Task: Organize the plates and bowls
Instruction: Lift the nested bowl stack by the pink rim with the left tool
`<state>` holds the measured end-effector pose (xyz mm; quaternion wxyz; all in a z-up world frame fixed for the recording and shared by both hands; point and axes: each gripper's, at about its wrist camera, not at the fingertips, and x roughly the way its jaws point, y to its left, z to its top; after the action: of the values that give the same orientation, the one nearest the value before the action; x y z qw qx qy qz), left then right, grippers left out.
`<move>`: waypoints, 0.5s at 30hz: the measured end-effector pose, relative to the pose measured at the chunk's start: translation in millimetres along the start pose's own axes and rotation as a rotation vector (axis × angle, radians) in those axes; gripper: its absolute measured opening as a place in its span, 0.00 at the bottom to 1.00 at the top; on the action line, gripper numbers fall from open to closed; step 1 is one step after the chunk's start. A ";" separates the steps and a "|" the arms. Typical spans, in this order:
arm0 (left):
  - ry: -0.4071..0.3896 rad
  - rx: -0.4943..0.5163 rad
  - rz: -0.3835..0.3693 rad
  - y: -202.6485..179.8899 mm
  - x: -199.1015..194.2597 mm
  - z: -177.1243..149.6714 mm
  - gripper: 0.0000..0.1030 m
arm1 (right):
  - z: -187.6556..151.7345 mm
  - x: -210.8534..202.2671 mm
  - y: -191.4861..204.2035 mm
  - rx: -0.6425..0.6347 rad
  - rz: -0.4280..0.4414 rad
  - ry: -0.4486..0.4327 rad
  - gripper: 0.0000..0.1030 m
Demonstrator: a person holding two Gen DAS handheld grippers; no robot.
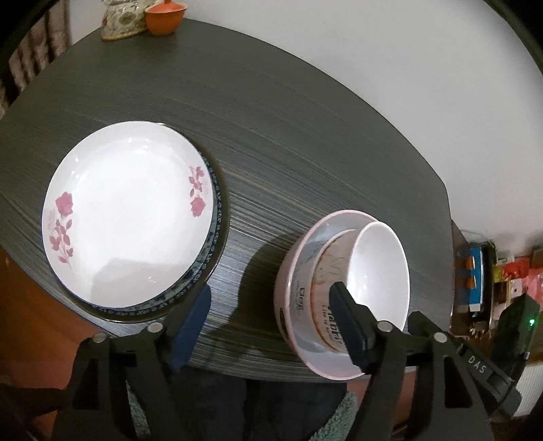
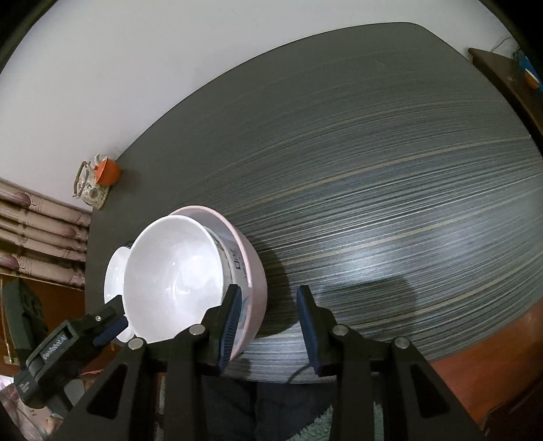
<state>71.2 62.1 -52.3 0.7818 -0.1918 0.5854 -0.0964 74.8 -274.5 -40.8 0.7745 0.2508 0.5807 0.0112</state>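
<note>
A white plate with pink roses [image 1: 129,213] lies on a blue-rimmed plate [image 1: 217,237] at the table's left front. A nest of bowls stands near the front edge: a pink outer bowl [image 1: 288,288], a printed middle bowl [image 1: 325,281] and a white inner bowl [image 1: 380,274]. My left gripper [image 1: 271,312] is open between the plates and the bowls, its right finger in front of the bowls. In the right wrist view the white bowl [image 2: 176,274] sits in the pink bowl [image 2: 254,271]. My right gripper [image 2: 269,325] is open just right of the bowls, its left finger [image 2: 230,322] against the pink rim.
The dark striped table [image 2: 390,203] stretches away behind the bowls. An orange lidded cup [image 1: 164,15] and a floral teapot [image 1: 122,20] stand at the far left corner. A shelf with clutter [image 1: 475,278] is off the table's right side.
</note>
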 end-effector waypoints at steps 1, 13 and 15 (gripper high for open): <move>-0.002 -0.008 -0.003 2.7 -0.4 0.6 0.72 | -0.1 0.5 0.2 0.000 0.001 -0.001 0.33; 0.046 -0.017 0.042 15.0 6.3 3.6 0.74 | -2.8 8.2 2.2 -0.027 -0.007 0.014 0.33; 0.059 -0.021 0.035 16.7 8.2 4.7 0.74 | -2.8 8.4 4.8 -0.039 -0.017 0.013 0.33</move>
<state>76.8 75.1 -65.3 0.7636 -0.1868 0.6126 -0.0818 76.2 -266.7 -46.9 0.7755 0.2307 0.5874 0.0175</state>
